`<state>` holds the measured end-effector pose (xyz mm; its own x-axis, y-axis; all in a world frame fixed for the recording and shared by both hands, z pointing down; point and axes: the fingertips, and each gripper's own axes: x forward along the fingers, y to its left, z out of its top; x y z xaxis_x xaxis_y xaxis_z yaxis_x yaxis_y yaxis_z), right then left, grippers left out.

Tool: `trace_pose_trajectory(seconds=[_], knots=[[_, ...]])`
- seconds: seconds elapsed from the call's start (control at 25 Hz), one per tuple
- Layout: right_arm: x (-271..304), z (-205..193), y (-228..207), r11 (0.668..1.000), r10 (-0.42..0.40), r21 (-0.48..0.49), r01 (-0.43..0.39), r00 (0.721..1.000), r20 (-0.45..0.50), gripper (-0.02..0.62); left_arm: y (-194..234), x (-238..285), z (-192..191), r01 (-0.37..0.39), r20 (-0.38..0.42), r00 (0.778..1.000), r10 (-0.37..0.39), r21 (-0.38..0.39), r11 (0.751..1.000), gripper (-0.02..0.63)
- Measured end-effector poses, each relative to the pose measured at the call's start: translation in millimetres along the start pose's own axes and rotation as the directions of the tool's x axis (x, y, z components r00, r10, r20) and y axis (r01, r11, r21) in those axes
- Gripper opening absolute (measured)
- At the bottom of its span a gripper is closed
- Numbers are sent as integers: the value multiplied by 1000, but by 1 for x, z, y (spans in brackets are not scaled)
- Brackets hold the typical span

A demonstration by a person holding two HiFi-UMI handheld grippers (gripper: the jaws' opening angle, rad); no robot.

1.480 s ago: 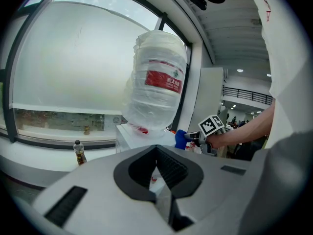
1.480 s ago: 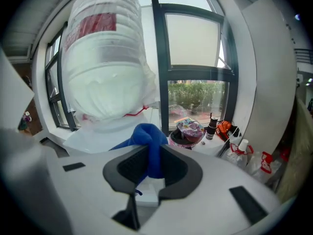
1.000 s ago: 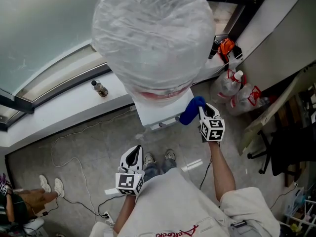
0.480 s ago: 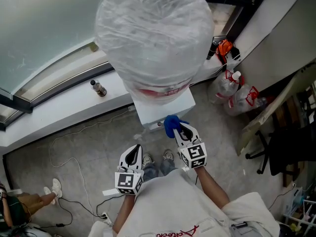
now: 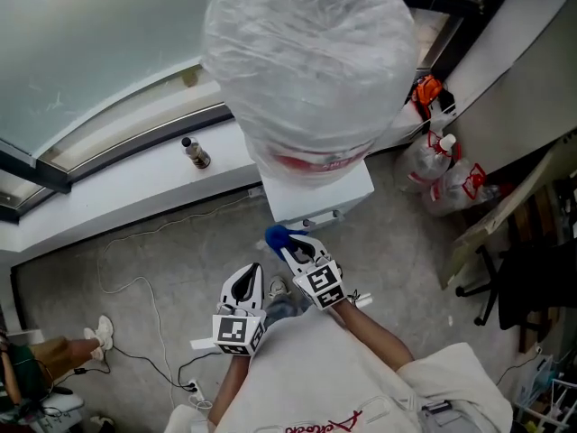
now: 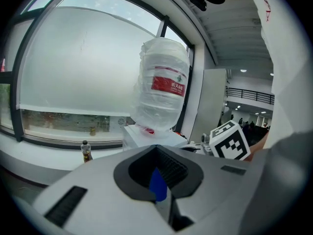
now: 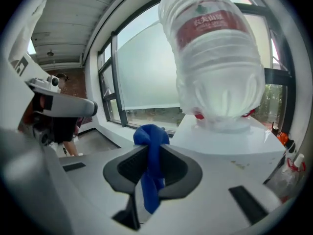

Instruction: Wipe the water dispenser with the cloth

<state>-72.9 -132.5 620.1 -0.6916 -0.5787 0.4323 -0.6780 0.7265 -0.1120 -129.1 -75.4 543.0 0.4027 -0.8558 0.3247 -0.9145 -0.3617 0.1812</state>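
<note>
Cloth [image 7: 149, 151]: blue, bunched, clamped between the closed jaws of your right gripper [image 7: 151, 177], one knot standing above the jaw tips and a tail hanging below them. You hold that gripper low in front of your body, pointed at the water dispenser [image 5: 323, 192]. Your left gripper [image 5: 245, 282] sits just left of it and slightly nearer to you, its jaws together. A thin blue sliver shows at their seam in the left gripper view, and I cannot tell what it is. Your shoes [image 5: 272, 289] show on the grey floor between the two grippers. Beyond the cloth stands the dispenser's white cabinet. The cloth is close to its near left corner, and contact cannot be confirmed. An upturned water bottle [image 5: 308, 70], wrapped in clear plastic film and carrying a red label, sits on the cabinet top. Further left, a small bottle [image 5: 196, 154] stands upright on the white window ledge [image 5: 108, 197]. To the far right, spray bottles [image 5: 444, 171] lie bagged on the floor.
</note>
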Motion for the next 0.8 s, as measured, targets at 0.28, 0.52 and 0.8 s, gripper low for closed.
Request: trace_pose_trajectory(seconds=[0.28,0.52,0.8], knots=[[23,-12,-3,1000,11,-7,-11,999,-42,80,15,-11,-1,-41,-4,999,41,-4,999,12],[23,-20,-18,999,-29,16,30,998,-54,80,16,-7,-4,-28,-15,1000,28,-1,1000,12],[2,-26,-62,991,-125,49,128,990,-58,80,0,19,4,52,-23,998,-51,21,998,12]])
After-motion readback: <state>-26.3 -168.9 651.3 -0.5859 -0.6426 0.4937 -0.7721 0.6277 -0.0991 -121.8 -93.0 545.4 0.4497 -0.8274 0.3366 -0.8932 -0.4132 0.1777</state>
